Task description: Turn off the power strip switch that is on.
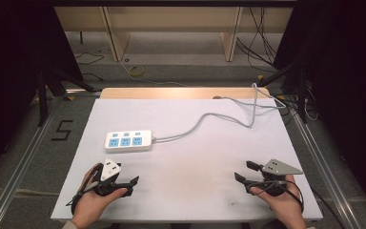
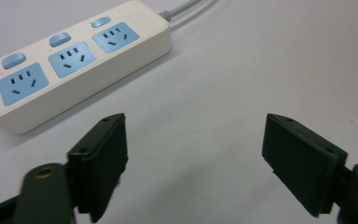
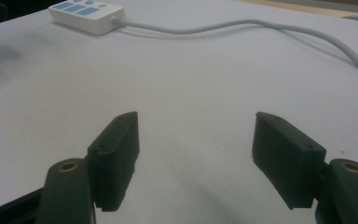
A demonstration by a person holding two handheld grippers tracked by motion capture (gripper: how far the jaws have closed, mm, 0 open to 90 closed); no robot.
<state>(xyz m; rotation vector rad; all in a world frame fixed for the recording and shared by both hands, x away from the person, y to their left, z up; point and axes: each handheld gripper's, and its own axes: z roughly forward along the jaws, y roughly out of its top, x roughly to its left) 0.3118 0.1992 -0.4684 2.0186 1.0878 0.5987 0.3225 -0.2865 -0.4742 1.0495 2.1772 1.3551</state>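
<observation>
A white power strip [image 1: 128, 140] with three blue sockets and three blue switches lies flat on the left half of the white table [image 1: 195, 191]. Its grey cable [image 1: 205, 117] curves away to the back right edge. My left gripper [image 1: 127, 174] rests near the front left, a short way in front of the strip, jaws wide open and empty. In the left gripper view the strip [image 2: 74, 65] lies just beyond the open gripper [image 2: 196, 123]. My right gripper [image 1: 244, 171] sits at the front right, open and empty. From the right gripper [image 3: 196, 121] the strip [image 3: 86, 14] is far off.
The cable [image 3: 242, 25] crosses the table's far right part and drops over the back edge. Metal rails [image 1: 24, 157] run along both sides of the table. A "5" mark [image 1: 62, 130] is on the floor at left; wooden shelf legs [image 1: 116, 38] and loose wires stand behind.
</observation>
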